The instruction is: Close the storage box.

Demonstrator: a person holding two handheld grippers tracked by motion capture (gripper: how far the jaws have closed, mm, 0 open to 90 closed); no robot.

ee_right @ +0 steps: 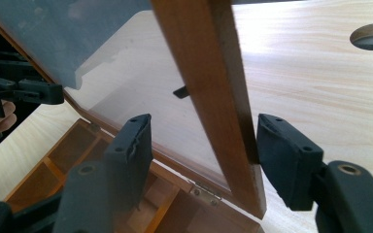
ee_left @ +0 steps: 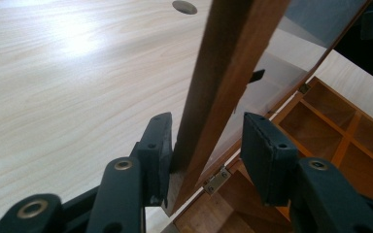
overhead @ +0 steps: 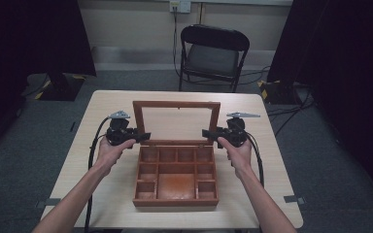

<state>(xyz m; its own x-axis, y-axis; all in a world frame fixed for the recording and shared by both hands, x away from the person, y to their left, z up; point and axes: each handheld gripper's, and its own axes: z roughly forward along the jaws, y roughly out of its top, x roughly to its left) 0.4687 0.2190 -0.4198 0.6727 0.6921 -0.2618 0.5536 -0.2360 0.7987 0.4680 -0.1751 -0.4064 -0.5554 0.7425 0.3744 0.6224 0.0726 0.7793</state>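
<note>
I had the left tongs (ee_left: 206,145) astride the left side rail of the glass lid (overhead: 177,122), one pad against the wood, the other just clear. The right tongs (ee_right: 204,150) straddled the right rail, both pads off it. The lid stood upright over its wooden box (overhead: 176,194), mid-table (overhead: 102,194).

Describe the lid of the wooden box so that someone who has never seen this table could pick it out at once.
On the pale wooden table stands an open wooden box with many small compartments. Its lid rises upright from the far edge on small metal hinges. Unlike the solid box, the lid is a brown wooden frame around a clear pane, so the table shows through it.
</note>
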